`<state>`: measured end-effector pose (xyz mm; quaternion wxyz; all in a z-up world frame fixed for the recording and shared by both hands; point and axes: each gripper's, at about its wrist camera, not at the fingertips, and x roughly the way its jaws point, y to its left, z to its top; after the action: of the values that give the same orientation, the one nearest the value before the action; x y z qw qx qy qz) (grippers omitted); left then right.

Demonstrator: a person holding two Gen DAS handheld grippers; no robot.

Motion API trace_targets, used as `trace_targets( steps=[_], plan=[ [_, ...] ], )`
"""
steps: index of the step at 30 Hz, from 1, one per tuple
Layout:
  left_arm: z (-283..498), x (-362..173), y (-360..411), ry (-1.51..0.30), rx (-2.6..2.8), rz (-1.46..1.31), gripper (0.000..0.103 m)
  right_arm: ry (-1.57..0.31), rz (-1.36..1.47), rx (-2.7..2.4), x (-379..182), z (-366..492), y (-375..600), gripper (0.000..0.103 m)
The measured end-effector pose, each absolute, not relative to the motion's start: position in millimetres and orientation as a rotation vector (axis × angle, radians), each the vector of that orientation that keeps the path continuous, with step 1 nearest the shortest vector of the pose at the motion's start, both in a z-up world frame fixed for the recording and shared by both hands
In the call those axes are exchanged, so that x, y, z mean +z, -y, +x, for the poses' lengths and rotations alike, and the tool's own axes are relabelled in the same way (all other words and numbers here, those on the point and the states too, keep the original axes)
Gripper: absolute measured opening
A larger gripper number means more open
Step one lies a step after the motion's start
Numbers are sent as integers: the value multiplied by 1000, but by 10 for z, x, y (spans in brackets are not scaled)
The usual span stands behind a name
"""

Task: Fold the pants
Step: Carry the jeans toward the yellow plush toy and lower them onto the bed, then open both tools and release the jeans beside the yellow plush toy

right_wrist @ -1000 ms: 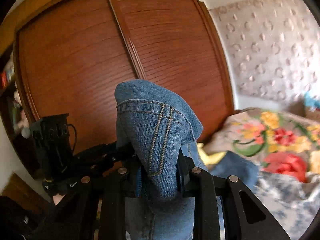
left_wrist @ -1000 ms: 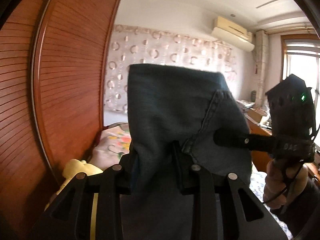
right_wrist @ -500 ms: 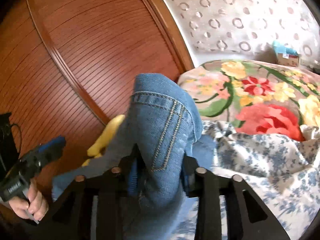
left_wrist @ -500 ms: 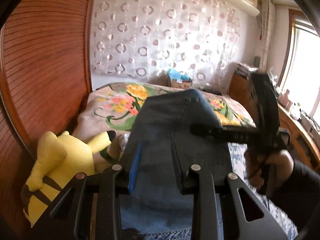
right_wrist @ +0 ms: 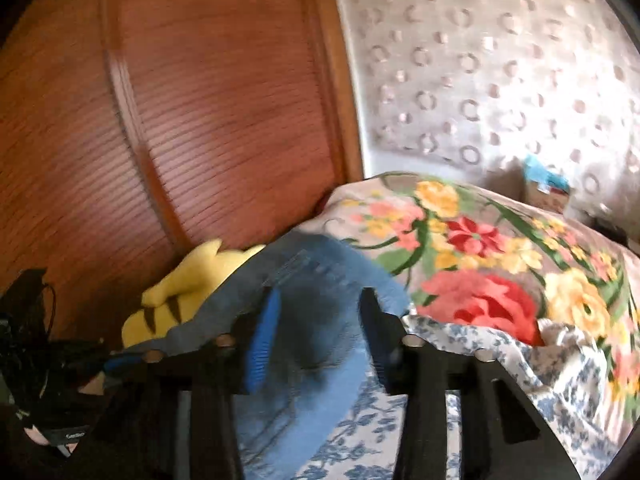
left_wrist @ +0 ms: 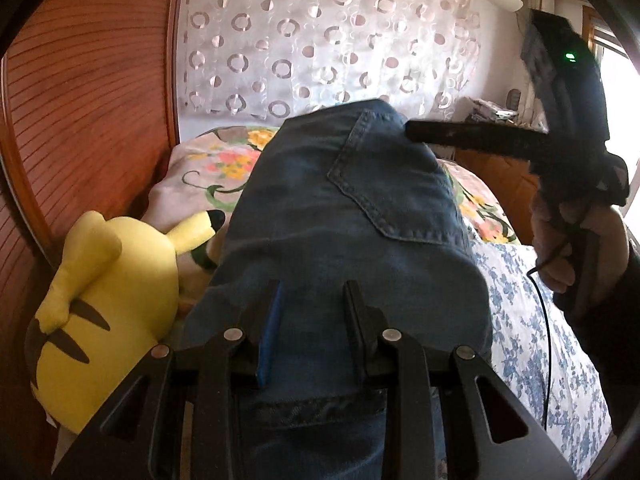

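The left hand-held gripper (left_wrist: 312, 320) is clamped on a thick bunch of the blue pants (left_wrist: 344, 208). Its grip has not changed. A second ago the pants were held high in front of the wooden wardrobe (left_wrist: 88, 92). Now both hands have come down, and the pants hang low over the bed (right_wrist: 480, 264), just beside the yellow plush toy (left_wrist: 100, 292).

The right hand-held gripper (right_wrist: 316, 332) has the pants between its fingers too. Its jaws opened a bit and have just been closing again. The right view is blurry, so it is hard to tell if the pads press on the cloth; it may be loose there. In the left view its tip touches the top fold near the back pocket (left_wrist: 396, 184).

This likely means the folded half is being laid down on the bed. The fold is not flat yet. The toy sits close and could get in the way.
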<state>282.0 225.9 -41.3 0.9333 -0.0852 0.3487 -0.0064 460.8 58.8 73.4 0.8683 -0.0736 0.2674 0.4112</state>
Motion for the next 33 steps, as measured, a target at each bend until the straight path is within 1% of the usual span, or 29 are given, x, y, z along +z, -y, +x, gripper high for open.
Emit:
trace_targets(
  steps=[3, 5, 7, 10, 15, 20, 30, 32, 33],
  plan=[
    [2801, -465, -2232, -723, -7, -172, 31, -583, -209, 802, 523, 4866, -709, 37],
    [2806, -488, -2217, -723, 1, -164, 31, -627, -190, 795, 363, 5077, -775, 37],
    [2823, -487, -2210, -724, 4, -164, 31, -677, -152, 799, 357, 5231, -877, 37],
    [2848, -478, -2213, -730, 9, -167, 31, -656, -157, 791, 394, 5324, -901, 37],
    [2823, -451, -2190, -729, 20, -160, 31, -640, -180, 754, 539, 5114, -914, 37],
    [2729, -379, -2172, -725, 37, -145, 31, -629, -158, 762, 709, 4569, -699, 37],
    [2368, -164, -2165, -681, 55, -142, 31, -603, -144, 782, 784, 3900, -438, 37],
    [2296, -120, -2149, -675, 57, -139, 34, -596, -142, 773, 799, 3790, -380, 37],
    [2248, -92, -2138, -668, 56, -136, 38, -592, -141, 768, 807, 3735, -350, 37]
  ],
)
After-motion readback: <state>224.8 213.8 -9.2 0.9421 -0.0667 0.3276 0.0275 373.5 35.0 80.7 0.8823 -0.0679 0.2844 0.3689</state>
